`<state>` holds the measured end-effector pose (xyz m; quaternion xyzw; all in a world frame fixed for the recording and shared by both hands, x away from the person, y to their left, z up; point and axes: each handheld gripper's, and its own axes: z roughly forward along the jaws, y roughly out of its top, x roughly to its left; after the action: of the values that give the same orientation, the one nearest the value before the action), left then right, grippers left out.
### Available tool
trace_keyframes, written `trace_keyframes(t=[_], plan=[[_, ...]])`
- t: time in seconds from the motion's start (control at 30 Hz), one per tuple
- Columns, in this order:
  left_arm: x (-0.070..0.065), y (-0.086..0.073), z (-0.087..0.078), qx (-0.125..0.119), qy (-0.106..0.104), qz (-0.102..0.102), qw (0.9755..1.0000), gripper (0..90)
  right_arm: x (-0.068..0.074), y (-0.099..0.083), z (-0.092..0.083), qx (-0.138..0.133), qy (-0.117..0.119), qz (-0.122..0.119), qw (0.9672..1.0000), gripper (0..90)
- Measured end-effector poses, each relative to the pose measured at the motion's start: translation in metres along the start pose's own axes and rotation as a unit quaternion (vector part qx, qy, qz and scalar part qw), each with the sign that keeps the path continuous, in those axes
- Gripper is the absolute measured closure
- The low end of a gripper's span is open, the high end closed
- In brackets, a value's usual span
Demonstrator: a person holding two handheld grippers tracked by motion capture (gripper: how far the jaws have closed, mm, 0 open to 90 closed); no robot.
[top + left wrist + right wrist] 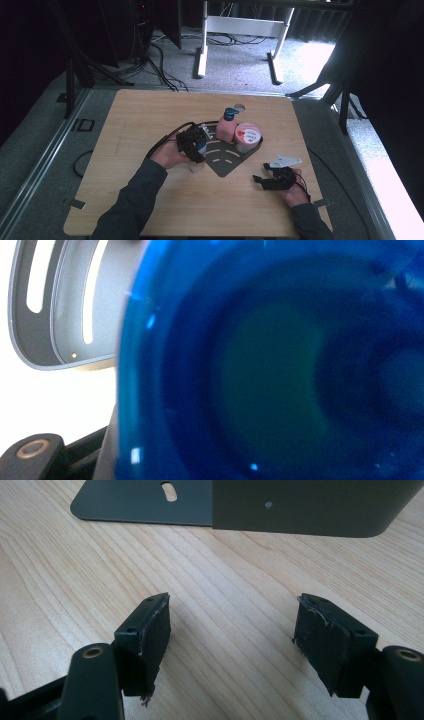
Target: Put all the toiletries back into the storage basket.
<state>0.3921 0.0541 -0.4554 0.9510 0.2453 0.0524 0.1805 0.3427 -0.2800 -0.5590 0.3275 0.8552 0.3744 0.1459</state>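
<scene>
My right gripper [272, 176] rests near on the wooden table [150, 115], jaws wide and empty; my left gripper [192, 142] holds a blue-capped bottle [270, 370] mid-width at the dark slotted rack's [227, 160] left edge; a tilt could knock the pink bottle [226, 129] or tub [247, 137] beyond; farther off, grey carpet, cables, a white desk frame [240, 25].

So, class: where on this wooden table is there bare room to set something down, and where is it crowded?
Free: the far-left stretch of the light wooden table, and the near strip between the two forearms. Crowded: the middle, where the dark slotted metal rack carries a pink bottle and a red-lidded tub, with the left gripper beside it.
</scene>
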Motion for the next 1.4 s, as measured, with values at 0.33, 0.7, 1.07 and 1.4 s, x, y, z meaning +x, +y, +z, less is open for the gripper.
trace_keyframes(t=[0.33,0.7,1.07,1.4], plan=[[0.0014,-0.0006,-0.0001,0.008,-0.005,0.000,1.0000,52.3,0.0000,0.0000,0.0000,0.000,0.000,0.000,1.0000,30.3],[0.0008,0.0003,-0.0005,0.011,-0.003,-0.002,0.9999,54.4,0.0000,0.0000,0.0000,0.000,0.000,0.000,1.0000,30.3],[-0.0019,0.0005,-0.0010,0.013,-0.004,-0.001,0.9999,55.0,0.0000,0.0000,0.0000,0.000,0.000,0.000,1.0000,30.2],[-0.0064,0.0051,-0.0035,0.008,-0.008,0.003,0.9999,55.0,0.0000,0.0000,0.0000,0.000,0.000,0.000,1.0000,30.3]])
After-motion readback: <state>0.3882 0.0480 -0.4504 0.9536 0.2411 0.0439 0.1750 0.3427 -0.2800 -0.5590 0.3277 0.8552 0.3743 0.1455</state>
